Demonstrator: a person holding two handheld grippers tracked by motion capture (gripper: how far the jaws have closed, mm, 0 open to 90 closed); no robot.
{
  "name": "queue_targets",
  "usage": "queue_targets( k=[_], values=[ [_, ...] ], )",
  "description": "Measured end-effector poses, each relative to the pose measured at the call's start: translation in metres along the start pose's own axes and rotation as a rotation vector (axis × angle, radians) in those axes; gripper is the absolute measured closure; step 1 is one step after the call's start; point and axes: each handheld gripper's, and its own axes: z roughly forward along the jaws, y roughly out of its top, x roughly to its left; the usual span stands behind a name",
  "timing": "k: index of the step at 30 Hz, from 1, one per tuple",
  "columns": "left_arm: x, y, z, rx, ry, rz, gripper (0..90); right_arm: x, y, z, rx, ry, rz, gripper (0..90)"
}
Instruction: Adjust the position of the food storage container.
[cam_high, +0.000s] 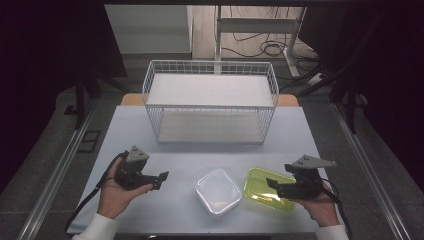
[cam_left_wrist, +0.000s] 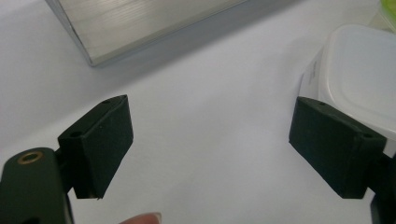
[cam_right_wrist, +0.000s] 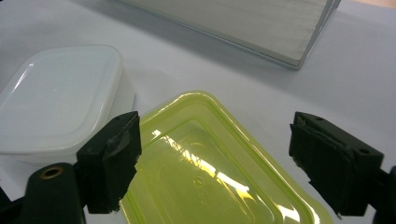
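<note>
The right tongs (cam_high: 271, 183) hover open, directly over the green container (cam_high: 260, 186), beside the white container (cam_high: 218, 190); left tongs (cam_high: 163, 178), also open, stand farther off.

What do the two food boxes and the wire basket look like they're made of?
The white box looks like milky, semi-gloss plastic: soft highlights on its lid and rounded moulded corners. The yellow-green box looks like clear tinted plastic, glossy, with sharp glare streaks and a moulded mark in its middle. The wire basket seems to be white-coated metal wire, judging by its thin welded grid; the coating can't be told for sure.
</note>
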Motion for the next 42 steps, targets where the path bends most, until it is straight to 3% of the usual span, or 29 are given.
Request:
queue_targets(
  k=[5,15,23,28,33,35,42],
  values=[
    [0.0,0.0,0.002,0.003,-0.014,0.012,12.7,-0.001,0.0,-0.004,-0.003,0.008,0.0,21.7],
    [0.004,0.003,0.004,0.021,-0.021,-0.009,13.1,-0.002,0.003,-0.007,0.029,0.017,0.022,27.3],
    [0.002,-0.001,0.0,0.018,-0.016,-0.011,13.1,0.004,0.013,-0.008,0.052,0.067,0.018,30.6],
    [0.002,-0.004,-0.001,0.028,-0.016,-0.015,12.8,0.005,0.017,-0.007,0.083,0.079,-0.008,34.5],
    [0.004,-0.006,0.002,0.047,-0.019,-0.028,12.5,0.005,0.016,-0.004,0.132,0.121,-0.045,38.8],
    [0.005,-0.007,0.003,0.054,-0.021,-0.031,12.5,0.01,0.013,-0.002,0.18,0.156,-0.082,40.8],
    [0.006,-0.006,0.005,0.056,-0.032,-0.038,12.3,0.021,0.007,0.002,0.242,0.189,-0.135,47.8]
  ],
)
